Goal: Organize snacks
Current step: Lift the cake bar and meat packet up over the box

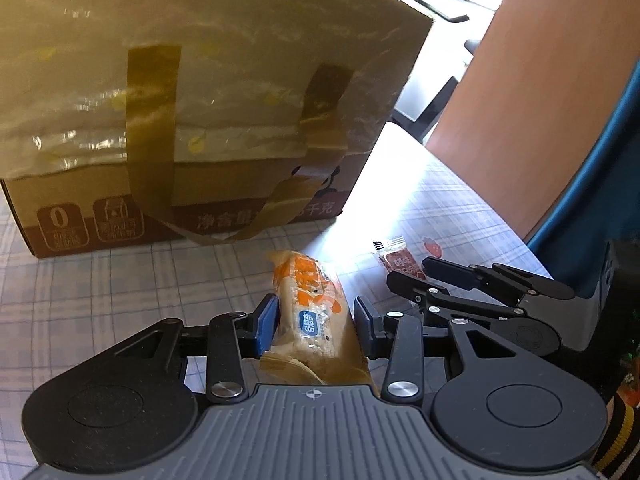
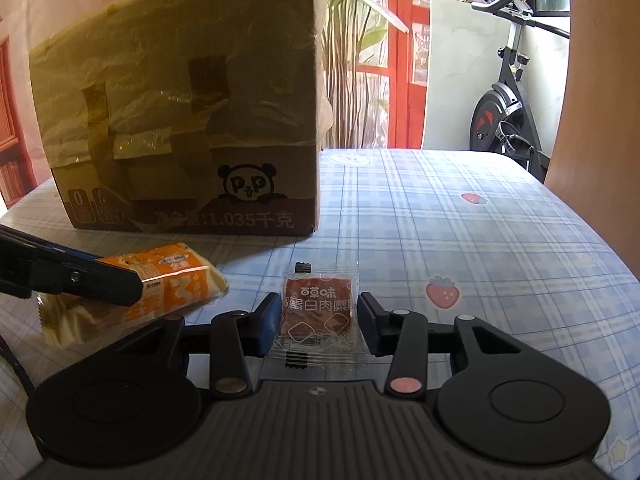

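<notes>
Snacks sit before the box: left fingers pinch the orange cracker pack at 12 o'clock, right fingers straddle the jerky packet ungripped, so its slick wrapper may slide away.

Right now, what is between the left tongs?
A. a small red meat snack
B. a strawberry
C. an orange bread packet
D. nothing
C: the left tongs sit either side of the orange bread packet, while the small red meat snack lies between the right tongs.
</notes>
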### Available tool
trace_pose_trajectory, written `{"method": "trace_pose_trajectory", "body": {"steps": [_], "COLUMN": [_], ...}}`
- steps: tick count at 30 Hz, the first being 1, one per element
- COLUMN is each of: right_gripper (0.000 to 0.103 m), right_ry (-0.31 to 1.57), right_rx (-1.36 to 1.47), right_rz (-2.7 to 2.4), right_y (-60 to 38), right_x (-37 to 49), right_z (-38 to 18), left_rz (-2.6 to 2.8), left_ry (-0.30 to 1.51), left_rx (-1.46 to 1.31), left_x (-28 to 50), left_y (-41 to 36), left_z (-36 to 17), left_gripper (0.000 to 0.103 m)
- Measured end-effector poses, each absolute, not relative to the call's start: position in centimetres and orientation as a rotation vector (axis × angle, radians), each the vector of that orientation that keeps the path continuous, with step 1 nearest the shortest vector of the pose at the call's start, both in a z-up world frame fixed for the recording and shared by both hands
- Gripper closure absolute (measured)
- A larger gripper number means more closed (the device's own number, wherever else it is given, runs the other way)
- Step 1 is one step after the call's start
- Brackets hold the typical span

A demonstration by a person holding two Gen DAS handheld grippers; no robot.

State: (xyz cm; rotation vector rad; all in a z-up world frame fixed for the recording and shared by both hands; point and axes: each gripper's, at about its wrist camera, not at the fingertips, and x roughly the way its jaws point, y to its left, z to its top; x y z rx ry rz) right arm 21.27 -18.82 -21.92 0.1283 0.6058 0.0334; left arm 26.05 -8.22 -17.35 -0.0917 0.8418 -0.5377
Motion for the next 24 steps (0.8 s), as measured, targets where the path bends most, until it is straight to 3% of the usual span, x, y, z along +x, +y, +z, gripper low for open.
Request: {"method": "trace_pose_trajectory", "body": {"steps": [10, 24], "right_gripper": [0.058, 0.058], "right_ry": [0.557, 0.295], "right_rx": [0.176, 0.165], "right_rz": [0.01, 0.014], "right_y": [-19.7, -20.5], "right_x": [20.1, 20.0], "right_z": [-19.7, -9.3], "left_rz": [-0.594, -0.681], "left_ry": [0.767, 0.5], "left_rx": [-0.096, -0.171], "left_x": [25.1, 24.6], "left_y": [-7.9, -5.4], "left_z": [-15.5, -6.4], "left_gripper": [0.06, 0.06]}}
